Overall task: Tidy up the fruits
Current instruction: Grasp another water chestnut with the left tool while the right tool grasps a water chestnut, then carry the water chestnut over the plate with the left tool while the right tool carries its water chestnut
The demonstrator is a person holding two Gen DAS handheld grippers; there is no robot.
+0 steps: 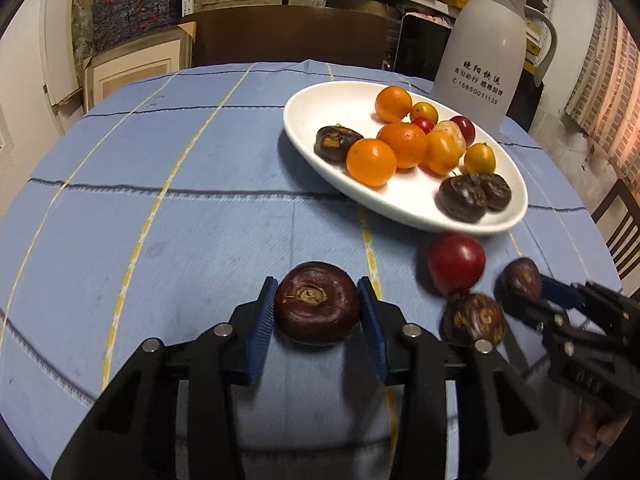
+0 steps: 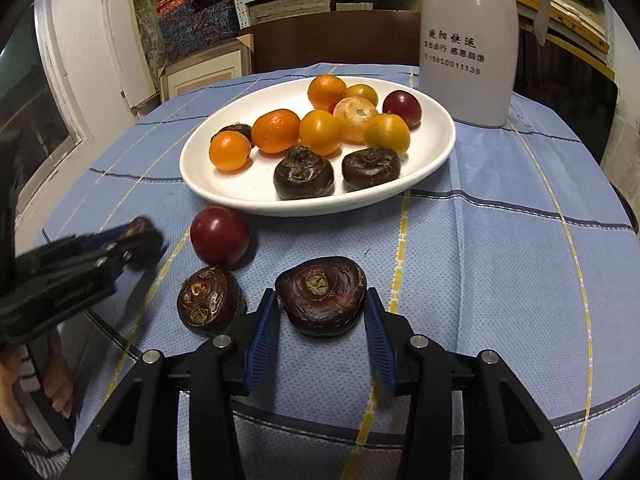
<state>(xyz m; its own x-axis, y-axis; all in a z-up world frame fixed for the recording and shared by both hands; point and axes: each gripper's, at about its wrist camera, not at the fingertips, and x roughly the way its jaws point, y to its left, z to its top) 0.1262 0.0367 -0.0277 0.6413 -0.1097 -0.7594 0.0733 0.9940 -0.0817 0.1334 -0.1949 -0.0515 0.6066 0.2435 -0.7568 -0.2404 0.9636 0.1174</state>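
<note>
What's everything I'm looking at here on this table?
plate: one, white, on the cloth
orange fruits: seven, orange to pale, on plate
red fruits: three; two on plate, one beside it
chestnuts: six, dark brown; three on plate, one on cloth, one in each gripper
jug: one, white, behind plate
cloth: one, blue, striped
left gripper: black, shut on a chestnut
right gripper: black, shut on a chestnut
hand: one, behind left gripper

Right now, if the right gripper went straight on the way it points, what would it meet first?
The water chestnut already between the right gripper's pads; beyond it, probably the tablecloth before the white plate.
</note>
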